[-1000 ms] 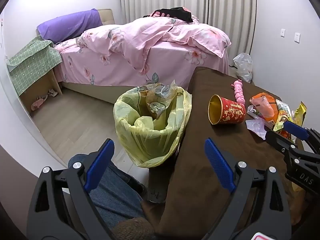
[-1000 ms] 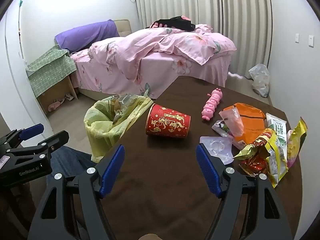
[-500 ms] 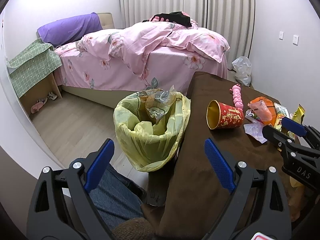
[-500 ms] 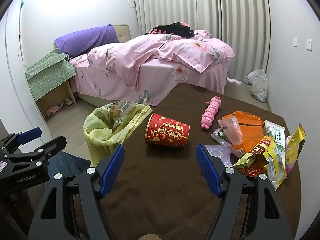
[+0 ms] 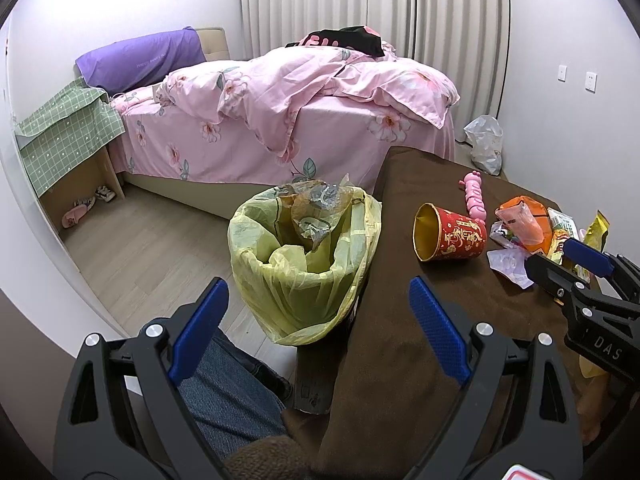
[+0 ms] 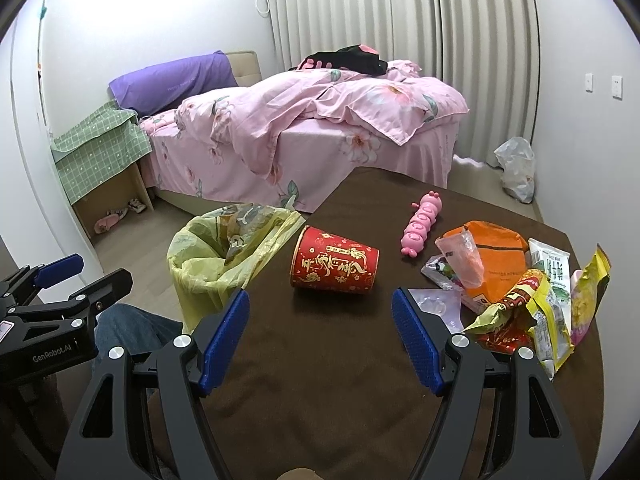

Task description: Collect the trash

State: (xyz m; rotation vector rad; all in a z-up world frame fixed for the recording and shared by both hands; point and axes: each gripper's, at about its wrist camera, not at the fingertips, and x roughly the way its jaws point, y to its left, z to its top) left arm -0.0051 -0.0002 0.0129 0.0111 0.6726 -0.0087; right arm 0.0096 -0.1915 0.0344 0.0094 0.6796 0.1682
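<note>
Two hand-held grippers hover level above a brown-covered table (image 6: 320, 380) in a bedroom. The right gripper (image 6: 320, 336), jaws spread wide and empty, points at a red paper cup (image 6: 334, 261) lying on its side. The left gripper (image 5: 316, 328), equally wide and empty, hangs over the table's edge, facing a bin lined with a yellow bag (image 5: 304, 260) on the floor. Snack wrappers (image 6: 532, 292) lie heaped at the table's right, beside a pink toy (image 6: 422, 226).

Bin (image 5: 304, 280) base hidden behind table (image 5: 400, 360) edge; wrapper pile (image 6: 532, 292) overlaps, labels unreadable; right gripper (image 5: 568, 264) cut off at frame edge.
</note>
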